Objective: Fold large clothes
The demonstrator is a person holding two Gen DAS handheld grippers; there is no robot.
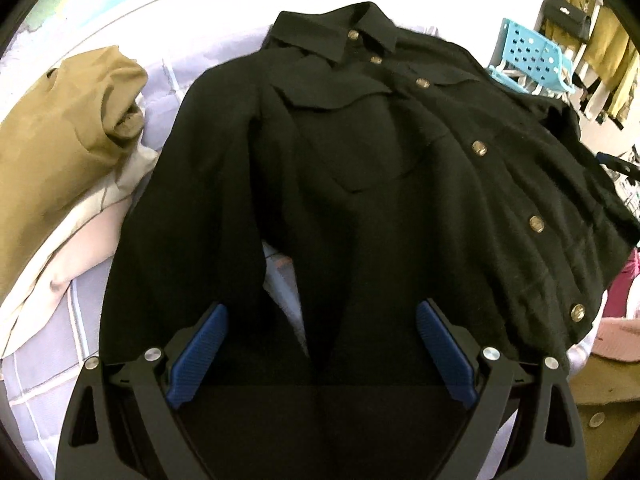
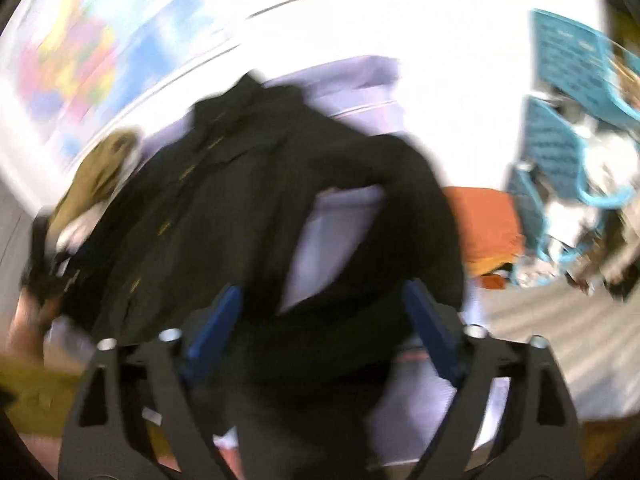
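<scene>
A black button-front jacket [image 1: 392,168] with brass buttons lies spread face up on a pale lilac quilted bed [image 1: 52,340], collar at the far end. My left gripper [image 1: 322,316] is open above the jacket's lower hem and left sleeve, blue pads [image 1: 202,344] wide apart, holding nothing. In the blurred right wrist view the same jacket [image 2: 224,208] shows with its right sleeve [image 2: 424,232] bent outward. My right gripper [image 2: 322,300] is open over that sleeve's cuff end, holding nothing.
A tan coat [image 1: 68,132] and a cream garment [image 1: 60,248] lie piled left of the jacket. A turquoise plastic rack [image 1: 528,56] and hanging clothes [image 1: 600,40] stand at the right. Pink items [image 1: 624,320] lie at the bed's right edge. An orange cloth [image 2: 488,224] lies right of the sleeve.
</scene>
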